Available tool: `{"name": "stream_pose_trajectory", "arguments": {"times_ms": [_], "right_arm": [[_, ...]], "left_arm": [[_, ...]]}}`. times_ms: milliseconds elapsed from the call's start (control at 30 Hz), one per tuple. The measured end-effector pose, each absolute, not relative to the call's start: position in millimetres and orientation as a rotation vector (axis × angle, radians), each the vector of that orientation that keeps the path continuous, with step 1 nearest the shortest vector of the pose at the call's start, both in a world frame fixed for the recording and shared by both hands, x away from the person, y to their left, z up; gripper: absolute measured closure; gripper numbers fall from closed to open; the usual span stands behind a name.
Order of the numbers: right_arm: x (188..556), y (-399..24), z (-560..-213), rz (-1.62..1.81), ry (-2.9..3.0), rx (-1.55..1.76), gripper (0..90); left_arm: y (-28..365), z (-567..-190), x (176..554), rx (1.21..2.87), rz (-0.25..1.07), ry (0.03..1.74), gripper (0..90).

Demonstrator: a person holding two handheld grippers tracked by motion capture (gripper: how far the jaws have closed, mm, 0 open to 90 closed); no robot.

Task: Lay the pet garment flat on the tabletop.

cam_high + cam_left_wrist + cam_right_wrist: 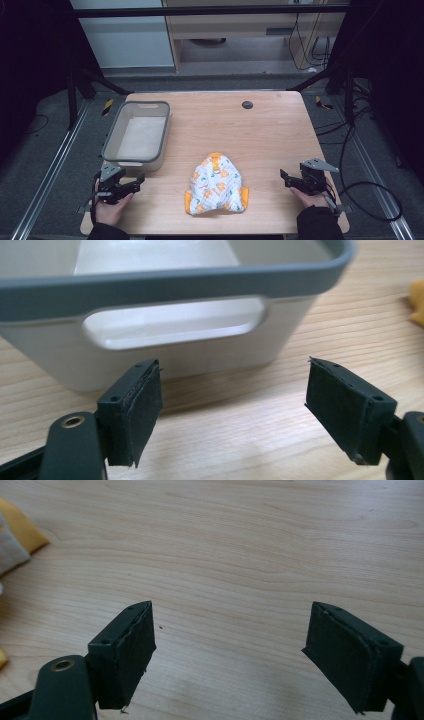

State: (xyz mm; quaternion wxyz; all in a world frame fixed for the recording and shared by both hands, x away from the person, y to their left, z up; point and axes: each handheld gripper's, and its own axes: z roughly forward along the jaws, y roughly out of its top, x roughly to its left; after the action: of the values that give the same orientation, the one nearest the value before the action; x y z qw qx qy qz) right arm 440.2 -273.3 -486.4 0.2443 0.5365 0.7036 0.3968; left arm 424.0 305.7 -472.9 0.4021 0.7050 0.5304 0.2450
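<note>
A small white garment with orange prints and orange trim [216,186] lies crumpled on the wooden table [270,130], near the front middle. A grey-rimmed white tub [137,132] stands at the table's left side; I see nothing in it. My left gripper [134,183] rests at the front left corner, open, jaws empty, pointing at the tub's near wall with its handle slot [175,325]. My right gripper [285,177] sits at the front right, open and empty, over bare wood. An orange edge of the garment [20,527] shows at the left of the right gripper view.
A small black round grommet [247,104] sits in the tabletop near the far edge. Metal frame rails run along both sides of the table, and cables lie on the floor [370,195] at the right. Bare wood lies between the garment and each gripper.
</note>
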Motion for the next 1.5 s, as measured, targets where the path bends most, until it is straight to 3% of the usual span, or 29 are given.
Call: {"name": "stream_pose_trajectory", "arguments": {"times_ms": [333,800,1200,1500], "right_arm": [[431.1,-277.0,-478.3,1.179,1.906,1.455,18.9],[441.6,-270.7,-445.6,1.267,1.896,1.38,18.4],[465.9,-244.2,-403.0,1.325,1.879,1.3,19.4],[479.0,-220.0,-391.8,1.364,1.888,1.257,20.8]], "left_arm": [[296.1,-465.8,413.9,1.796,0.59,1.265,24.7],[295.8,-427.1,409.8,1.653,0.602,1.195,27.3],[265.6,-392.5,431.5,1.631,0.627,1.087,30.1],[237.1,-386.9,453.1,1.646,0.61,1.066,30.6]]}}
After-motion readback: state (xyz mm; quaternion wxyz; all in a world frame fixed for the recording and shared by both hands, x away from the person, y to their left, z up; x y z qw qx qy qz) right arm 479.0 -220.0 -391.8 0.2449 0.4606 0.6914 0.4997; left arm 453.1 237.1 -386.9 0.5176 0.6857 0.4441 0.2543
